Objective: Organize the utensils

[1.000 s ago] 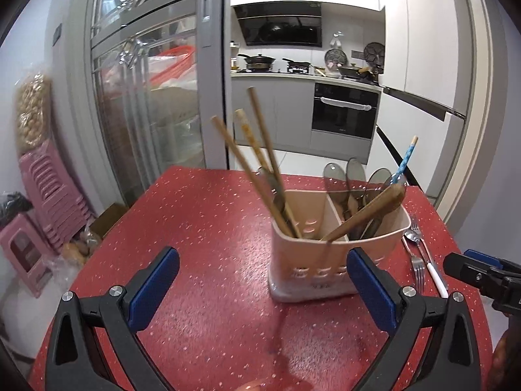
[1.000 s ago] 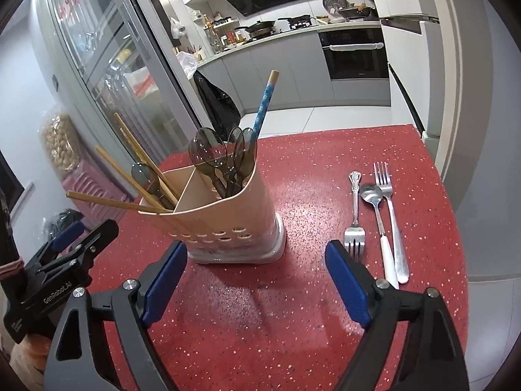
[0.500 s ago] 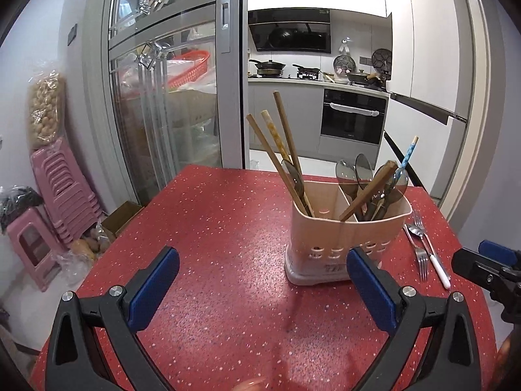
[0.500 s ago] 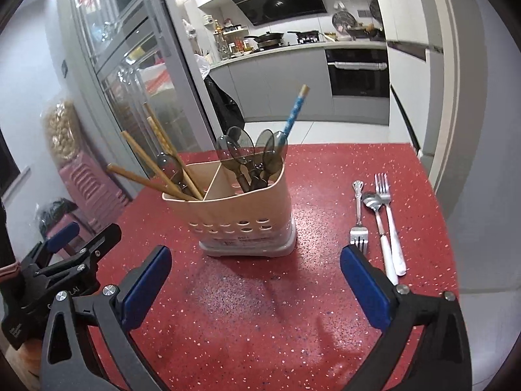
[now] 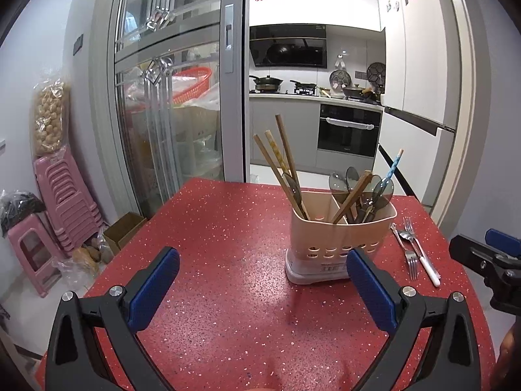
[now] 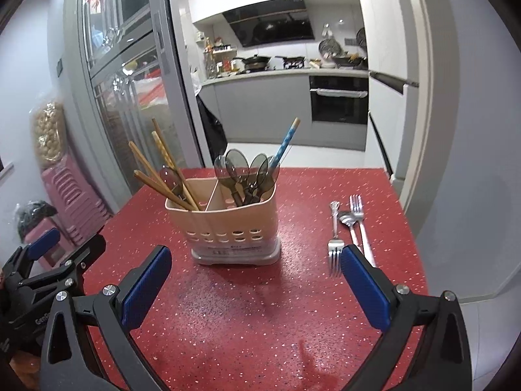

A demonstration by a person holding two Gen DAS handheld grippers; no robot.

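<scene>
Both tools are hovering wide apart and empty over the red worktop (image 6: 228,309): the left tool (image 5: 262,288) at lower centre of its view, the right tool (image 6: 255,288) likewise. The caddy (image 6: 232,228) is standing mid-frame, holding chopsticks (image 6: 162,172) and dark spoons (image 6: 247,169). Two forks (image 6: 335,228) and a spoon (image 6: 350,228) are lying flat at centre right, beside the caddy. Judging by this, a pickup is pending; the right tool needs lowering onto the near fork.

The red speckled stone worktop (image 6: 293,309) carries a beige plastic two-compartment utensil caddy (image 6: 232,231) near its middle and, well apart to its right, three silver metal utensils (image 6: 350,228) lying side by side.
</scene>
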